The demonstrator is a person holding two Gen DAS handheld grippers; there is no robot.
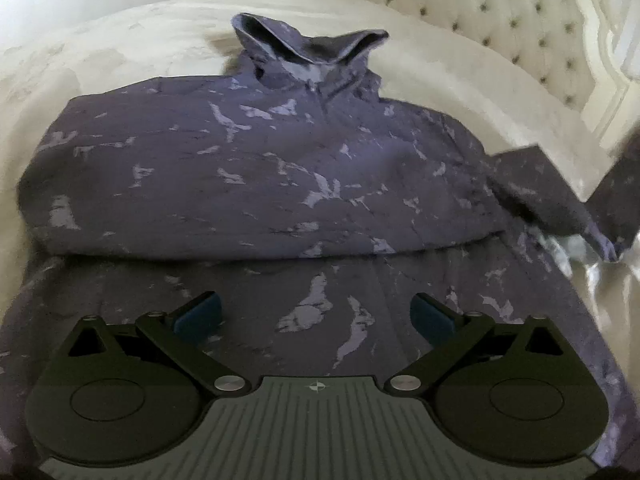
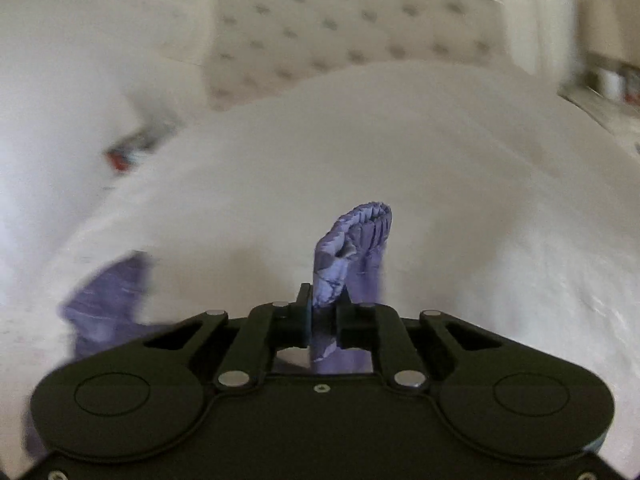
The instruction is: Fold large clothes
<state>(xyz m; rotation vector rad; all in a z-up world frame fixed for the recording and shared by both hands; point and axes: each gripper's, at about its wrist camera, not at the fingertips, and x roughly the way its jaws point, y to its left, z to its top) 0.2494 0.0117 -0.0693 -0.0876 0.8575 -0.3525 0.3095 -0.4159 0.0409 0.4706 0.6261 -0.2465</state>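
Purple hoodie [image 1: 260, 168] lies flat on the bed [image 1: 120, 52] for folding: right tongs [image 2: 324, 312] pinch its cuff [image 2: 354, 240] to carry the sleeve [image 1: 560, 196] across, left tongs [image 1: 316, 316] hover wide.

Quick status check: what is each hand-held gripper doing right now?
Left hand-held gripper: open, empty, over the purple patterned hooded sweatshirt.
Right hand-held gripper: closed on the sweatshirt's ribbed sleeve cuff.
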